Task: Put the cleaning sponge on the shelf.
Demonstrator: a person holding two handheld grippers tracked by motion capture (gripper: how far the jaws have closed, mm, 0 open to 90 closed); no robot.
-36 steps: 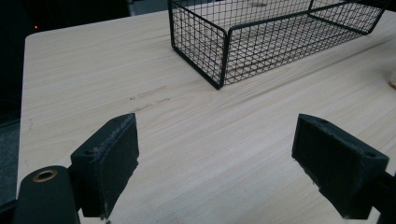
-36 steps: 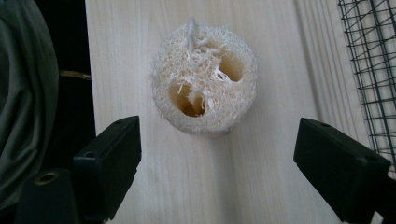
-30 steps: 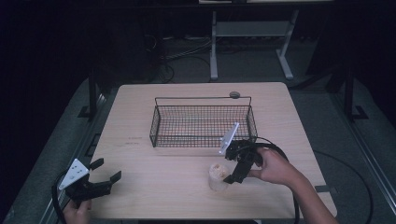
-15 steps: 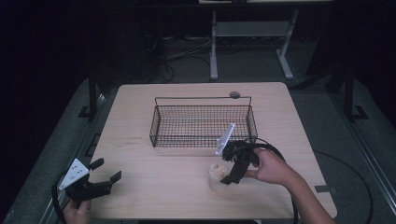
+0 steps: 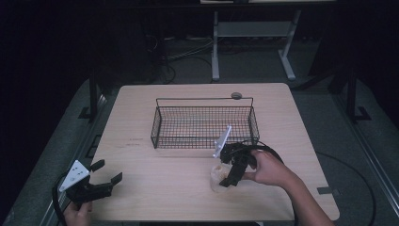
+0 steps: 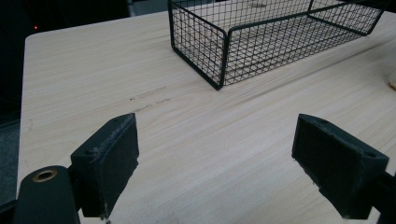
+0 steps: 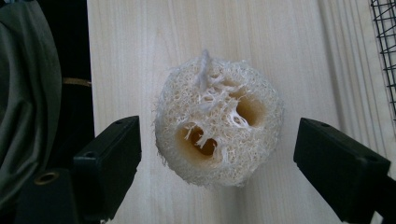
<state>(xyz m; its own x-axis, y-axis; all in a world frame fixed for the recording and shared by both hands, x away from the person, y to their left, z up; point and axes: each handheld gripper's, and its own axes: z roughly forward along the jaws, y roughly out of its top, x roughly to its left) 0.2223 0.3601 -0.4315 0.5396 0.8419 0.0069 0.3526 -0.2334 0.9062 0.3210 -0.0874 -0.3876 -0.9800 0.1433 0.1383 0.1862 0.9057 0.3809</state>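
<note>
From the high view we saw the right gripper (image 5: 234,169) covering part of the pale loofah (image 5: 217,175); jaw spacing too small to tell there. The left hand (image 5: 77,214) was cut off at the bottom edge. In the left gripper view, the wire basket (image 6: 224,51) ran off the top and right edges, w/ a pale sliver at the right edge we couldn't identify. A small dark disc (image 5: 236,95) behind the basket: too small to ID.
</note>
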